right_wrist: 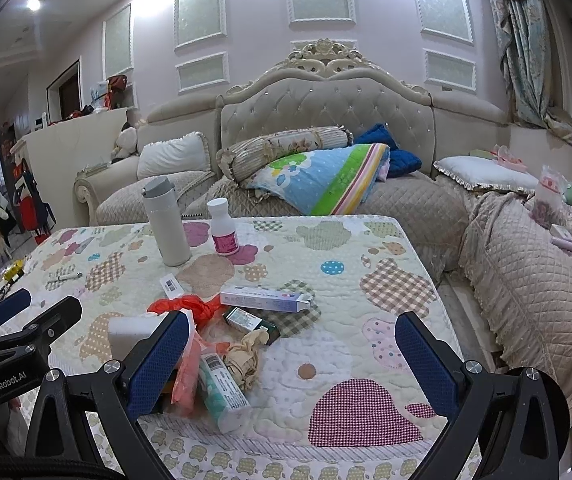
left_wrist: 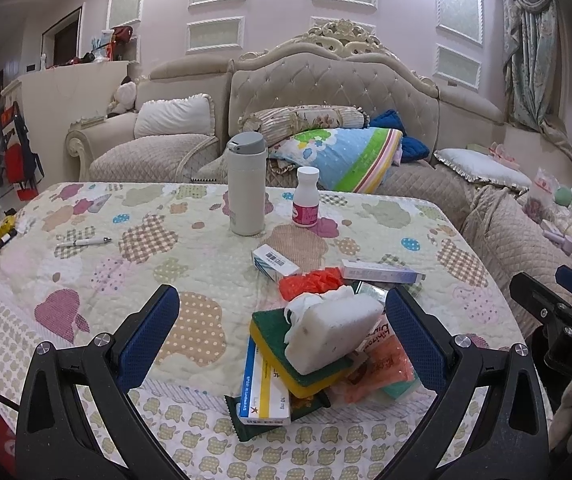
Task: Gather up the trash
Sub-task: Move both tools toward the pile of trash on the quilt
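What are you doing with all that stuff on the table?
A person holds two grippers over a pile of trash on the quilted table. Both the left gripper and the right gripper are open and hold nothing yet. The white sponge sits on a green and yellow scrubber between the left fingers. The crumpled paper lies nearby. The flask stands farther back.

On the worktop (left_wrist: 205, 280) stand one grey-lidded flask (left_wrist: 245, 184) and one white bottle (left_wrist: 306, 196) with a pink label. One pen (left_wrist: 83, 242) lies apart. The heap holds two sponges, one white (left_wrist: 334, 336) and one green-and-yellow (left_wrist: 277, 340), one red plastic bag (left_wrist: 310, 280), one crumpled paper wad (right_wrist: 243, 354), and at least four small cartons, among them a long white one (left_wrist: 382, 271).
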`<state>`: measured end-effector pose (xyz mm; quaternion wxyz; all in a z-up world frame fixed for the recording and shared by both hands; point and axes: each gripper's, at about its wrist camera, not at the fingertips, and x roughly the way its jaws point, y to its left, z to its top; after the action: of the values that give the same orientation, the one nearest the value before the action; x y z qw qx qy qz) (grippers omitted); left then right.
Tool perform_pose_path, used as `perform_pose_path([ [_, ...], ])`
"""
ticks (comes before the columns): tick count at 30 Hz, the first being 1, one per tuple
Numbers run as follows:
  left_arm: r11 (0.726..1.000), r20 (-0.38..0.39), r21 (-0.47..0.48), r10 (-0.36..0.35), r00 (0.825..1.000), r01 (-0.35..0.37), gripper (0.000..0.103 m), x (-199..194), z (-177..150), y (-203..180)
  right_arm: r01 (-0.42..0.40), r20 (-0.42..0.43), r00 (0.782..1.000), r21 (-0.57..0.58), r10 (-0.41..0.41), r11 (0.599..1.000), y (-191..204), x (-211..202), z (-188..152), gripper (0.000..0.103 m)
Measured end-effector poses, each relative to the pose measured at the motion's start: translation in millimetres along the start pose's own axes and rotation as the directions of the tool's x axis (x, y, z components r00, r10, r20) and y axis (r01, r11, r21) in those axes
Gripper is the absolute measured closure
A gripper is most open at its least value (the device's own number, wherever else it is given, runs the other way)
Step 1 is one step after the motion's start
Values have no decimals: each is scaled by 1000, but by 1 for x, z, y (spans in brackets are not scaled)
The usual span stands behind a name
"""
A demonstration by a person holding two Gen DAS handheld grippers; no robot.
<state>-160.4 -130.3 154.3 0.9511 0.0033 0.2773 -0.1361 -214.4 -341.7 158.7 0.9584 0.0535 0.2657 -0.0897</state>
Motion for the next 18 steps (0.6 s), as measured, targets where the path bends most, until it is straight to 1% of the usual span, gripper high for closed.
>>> perform_pose_path([
  [18,1000,-12,-1,-12,1000,12,1,4,-1,0,-1,-20,1000,-13,0,1000,-2,5,-1,0],
])
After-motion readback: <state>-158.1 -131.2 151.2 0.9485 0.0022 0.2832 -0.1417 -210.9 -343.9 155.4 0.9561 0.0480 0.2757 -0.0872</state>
